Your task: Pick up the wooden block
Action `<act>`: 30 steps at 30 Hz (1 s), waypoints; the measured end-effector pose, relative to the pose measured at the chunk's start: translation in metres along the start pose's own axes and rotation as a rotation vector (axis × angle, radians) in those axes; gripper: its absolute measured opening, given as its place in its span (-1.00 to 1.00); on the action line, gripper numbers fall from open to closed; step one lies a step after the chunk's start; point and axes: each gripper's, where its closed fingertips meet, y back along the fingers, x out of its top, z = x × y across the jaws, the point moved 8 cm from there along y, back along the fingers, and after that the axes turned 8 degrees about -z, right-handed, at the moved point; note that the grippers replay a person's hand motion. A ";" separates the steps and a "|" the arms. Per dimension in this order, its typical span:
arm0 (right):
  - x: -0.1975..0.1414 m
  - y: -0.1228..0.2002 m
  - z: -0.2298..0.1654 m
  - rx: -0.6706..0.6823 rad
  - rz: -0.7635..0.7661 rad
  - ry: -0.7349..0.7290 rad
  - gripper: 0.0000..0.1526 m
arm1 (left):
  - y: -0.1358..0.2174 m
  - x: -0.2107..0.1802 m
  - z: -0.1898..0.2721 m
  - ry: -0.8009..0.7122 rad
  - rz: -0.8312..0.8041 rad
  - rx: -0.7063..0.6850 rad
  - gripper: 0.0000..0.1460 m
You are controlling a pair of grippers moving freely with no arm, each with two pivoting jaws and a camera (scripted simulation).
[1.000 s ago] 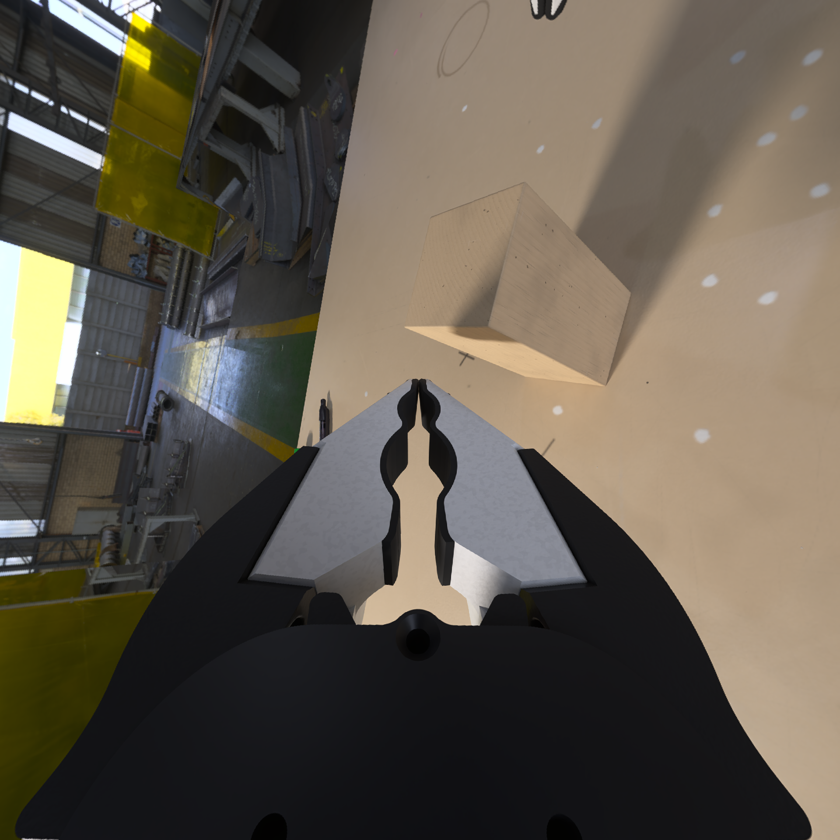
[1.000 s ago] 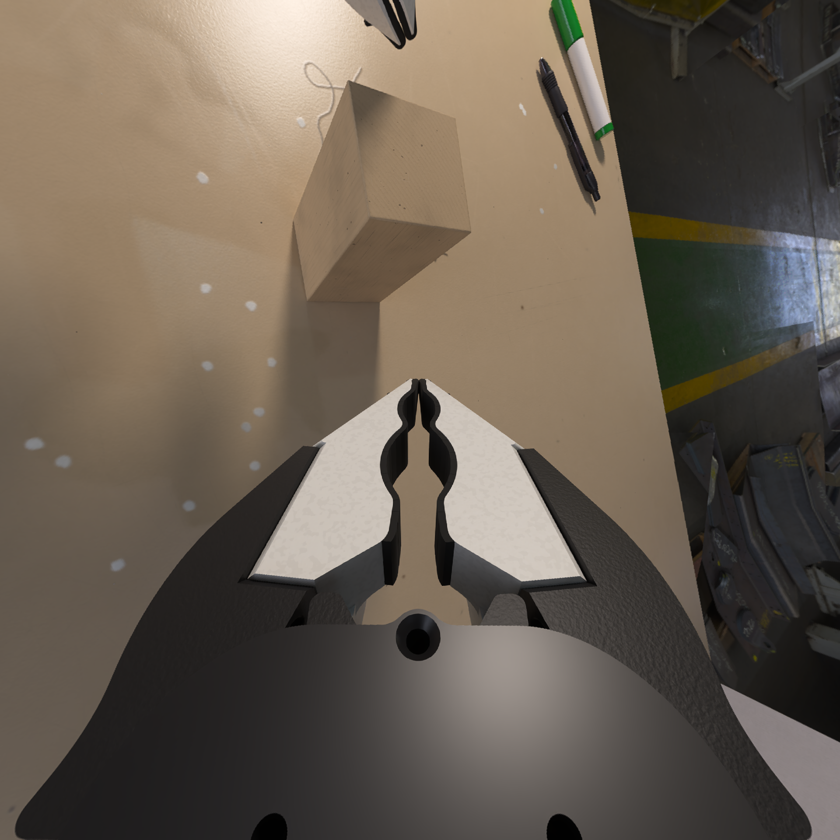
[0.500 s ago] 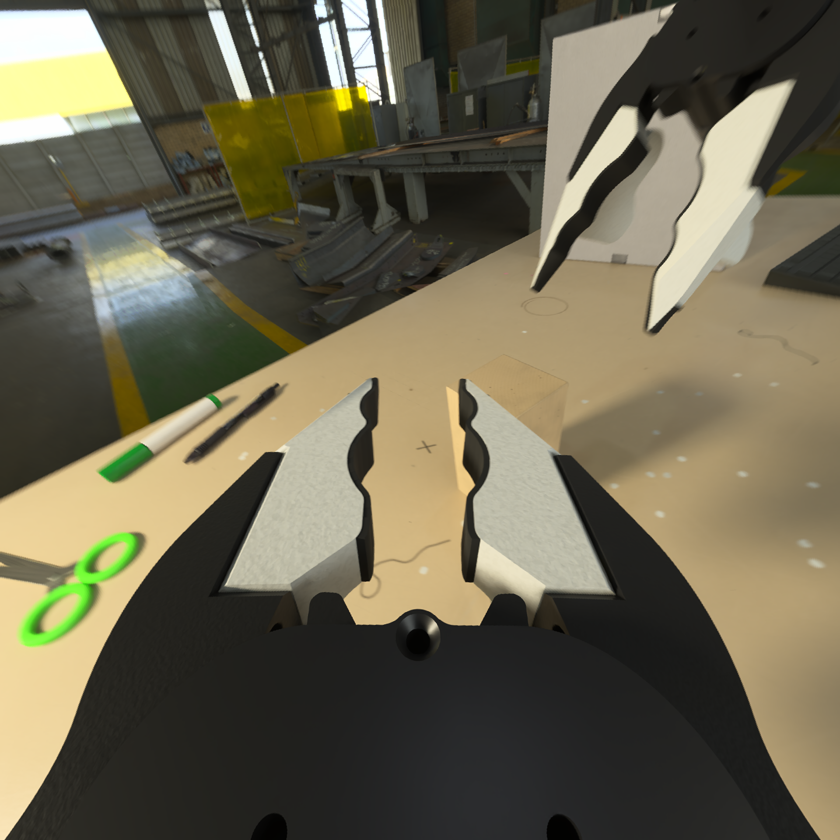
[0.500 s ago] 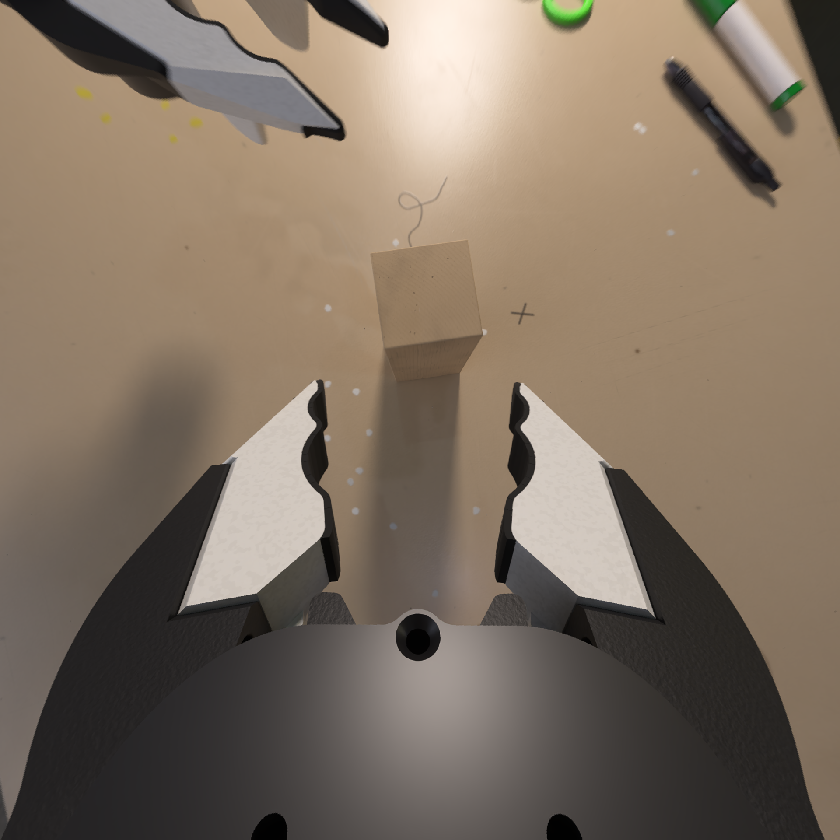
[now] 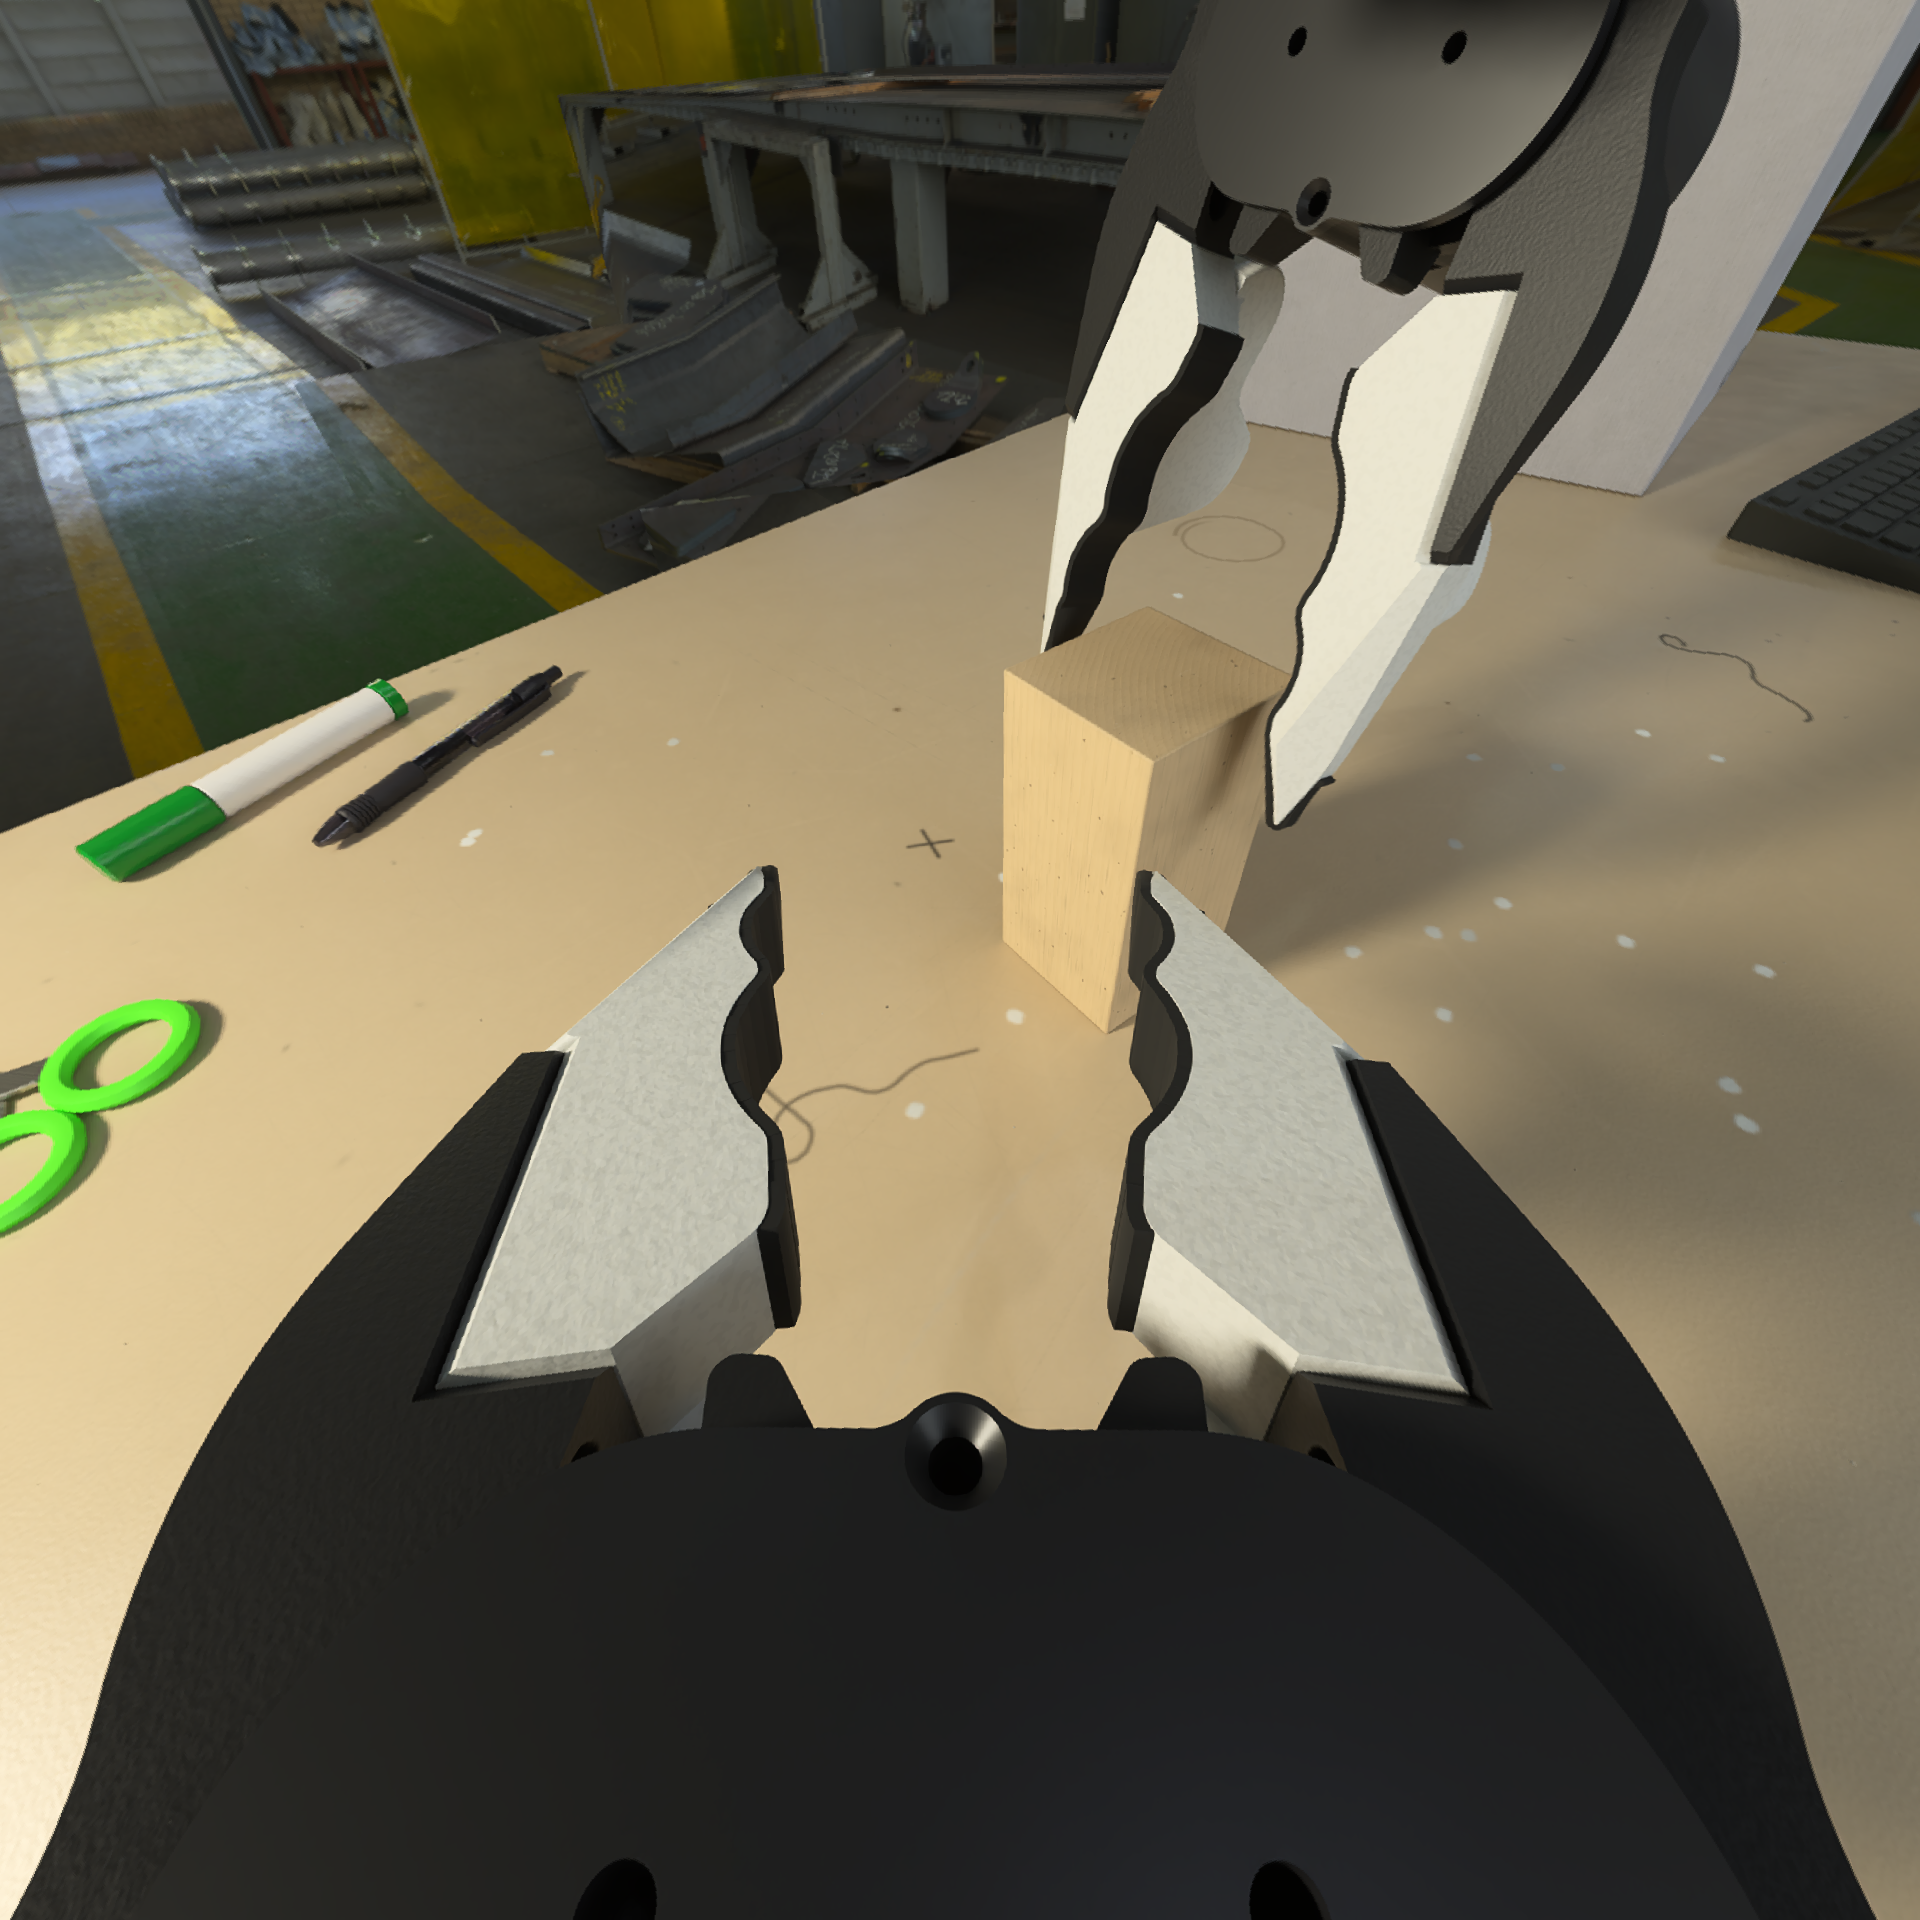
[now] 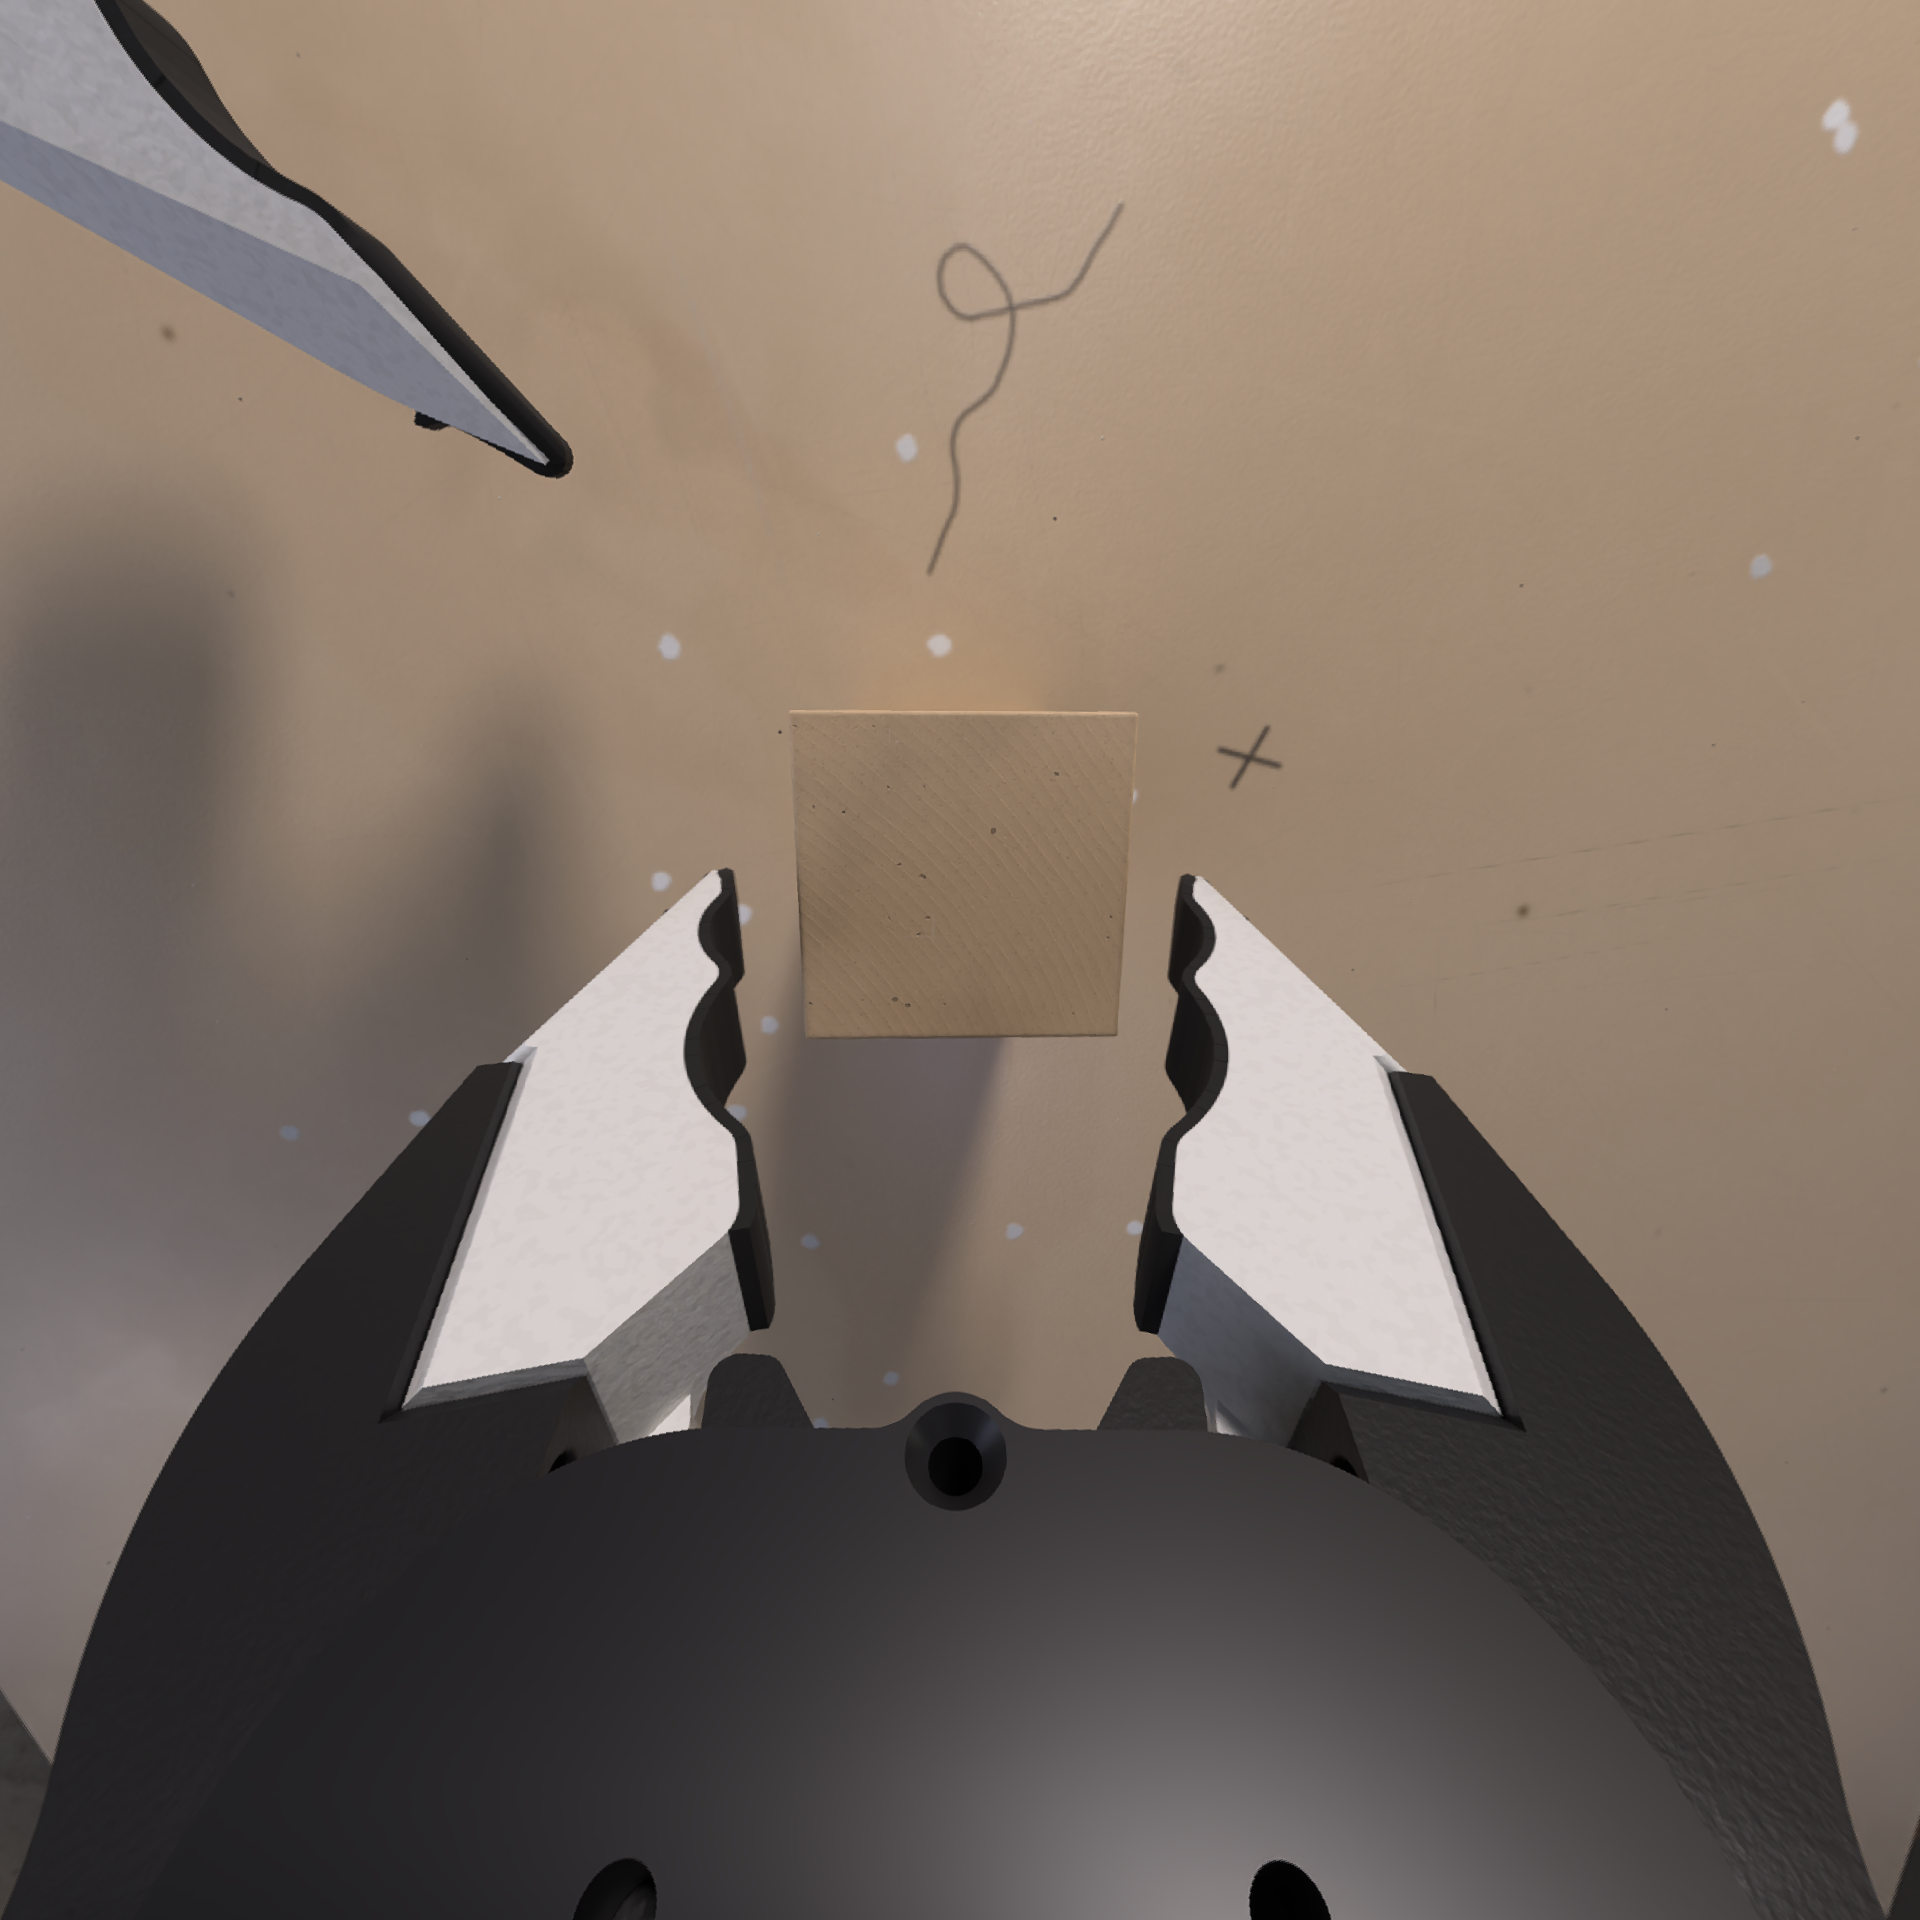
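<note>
Wooden block (image 6: 961, 873) stands free between right gripper's (image 6: 954, 883) wide fingers; left gripper (image 5: 956, 883) wide.

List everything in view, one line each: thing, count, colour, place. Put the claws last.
block: 1, pale wood, upright on the table, centre
table: 1, tan, with pencil marks and white specks
marker: 1, white with green ends, left near the table edge
pen: 1, black, just right of the marker
scissors: 1 pair, green handles, far left, partly cut off
keyboard: 1, black, far right, partly cut off
board: 1, white, standing behind the right claw
left claw: 1, black with grey fingers, open, low, short of the block
right claw: 1, dark grey with white fingers, open, above the block
</note>
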 end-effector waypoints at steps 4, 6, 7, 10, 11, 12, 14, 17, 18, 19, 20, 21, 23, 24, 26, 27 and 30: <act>0.000 -0.003 0.001 0.004 -0.007 0.012 -0.17 | -0.002 -0.004 0.000 -0.005 -0.021 -0.007 -0.09; 0.000 -0.003 0.002 0.006 -0.002 0.018 -0.17 | -0.004 -0.005 0.000 -0.016 -0.038 -0.005 -0.09; 0.000 -0.003 0.001 0.005 -0.005 0.028 -0.17 | -0.004 -0.006 0.000 -0.020 -0.044 -0.006 -0.09; -0.002 -0.002 -0.004 -0.015 0.006 0.051 -0.17 | -0.007 -0.007 0.002 -0.025 -0.048 -0.014 -0.10; -0.004 -0.001 -0.006 -0.029 0.009 0.060 -0.17 | -0.007 -0.008 0.003 -0.026 -0.050 -0.016 -0.11; -0.007 0.000 -0.009 -0.046 0.010 0.075 -0.17 | -0.007 -0.009 0.004 -0.027 -0.052 -0.020 -0.11; -0.015 0.004 -0.011 -0.099 0.015 0.084 -0.17 | -0.008 -0.012 0.004 -0.022 -0.057 -0.023 -0.12; -0.029 0.009 -0.014 -0.166 0.034 0.076 -0.17 | -0.009 -0.015 0.005 -0.005 -0.057 -0.030 -0.14; -0.033 0.010 -0.014 -0.190 0.042 0.075 -0.17 | -0.009 -0.016 0.005 0.003 -0.053 -0.035 -0.14; -0.038 0.012 -0.013 -0.228 0.049 0.076 -0.17 | -0.010 -0.016 0.006 0.011 -0.046 -0.041 -0.14; -0.044 0.015 -0.011 -0.283 0.055 0.079 -0.17 | -0.010 -0.016 0.006 0.019 -0.041 -0.048 -0.15; -0.051 0.020 -0.007 -0.357 0.057 0.077 -0.17 | -0.010 -0.015 0.007 0.026 -0.038 -0.054 -0.15; -0.070 0.040 0.006 -0.540 0.055 0.056 -0.17 | -0.011 -0.016 0.008 0.028 -0.042 -0.054 -0.16; -0.082 0.055 0.015 -0.616 0.055 0.038 -0.17 | -0.011 -0.016 0.009 0.020 -0.051 -0.053 -0.16; -0.107 0.090 0.033 -0.769 0.072 0.038 -0.17 | -0.012 -0.017 0.010 -0.002 -0.071 -0.048 -0.16; -0.120 0.109 0.042 -0.847 0.081 0.030 -0.17 | -0.012 -0.018 0.010 -0.013 -0.081 -0.042 -0.16; -0.155 0.160 0.068 -1.067 0.106 -0.015 -0.17 | -0.014 -0.017 0.010 -0.022 -0.089 -0.035 -0.16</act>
